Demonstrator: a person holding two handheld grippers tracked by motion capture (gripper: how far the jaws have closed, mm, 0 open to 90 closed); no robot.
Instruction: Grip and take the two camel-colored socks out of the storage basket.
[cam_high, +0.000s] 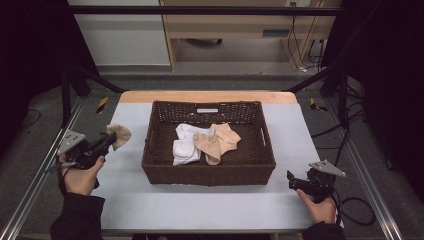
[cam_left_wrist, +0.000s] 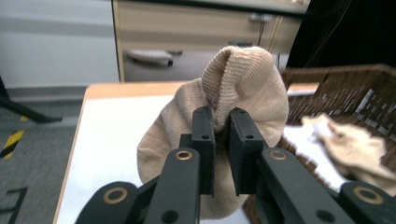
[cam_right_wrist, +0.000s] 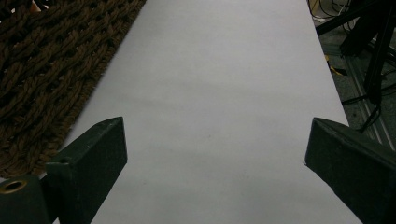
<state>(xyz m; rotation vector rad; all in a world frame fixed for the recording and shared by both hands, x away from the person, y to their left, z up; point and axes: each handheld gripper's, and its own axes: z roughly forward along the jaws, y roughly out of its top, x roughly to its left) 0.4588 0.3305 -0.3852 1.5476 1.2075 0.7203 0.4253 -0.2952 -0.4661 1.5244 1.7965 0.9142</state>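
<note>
One beige sock (cam_high: 119, 135) hangs pinched in the left gripper (cam_high: 111, 137), at nine o'clock of the basket (cam_high: 159, 175); laying it on the surface (cam_high: 200, 205) seems next. Right gripper (cam_high: 291, 181) idles, jaws spread.

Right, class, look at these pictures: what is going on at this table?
A person works at a table with a gripper in each hand. The left gripper is shut on a beige sock, held left of a brown wicker basket, outside it. More socks, white and beige, lie inside the basket. The right gripper is open, holding nothing, over bare table to the basket's right.
</note>
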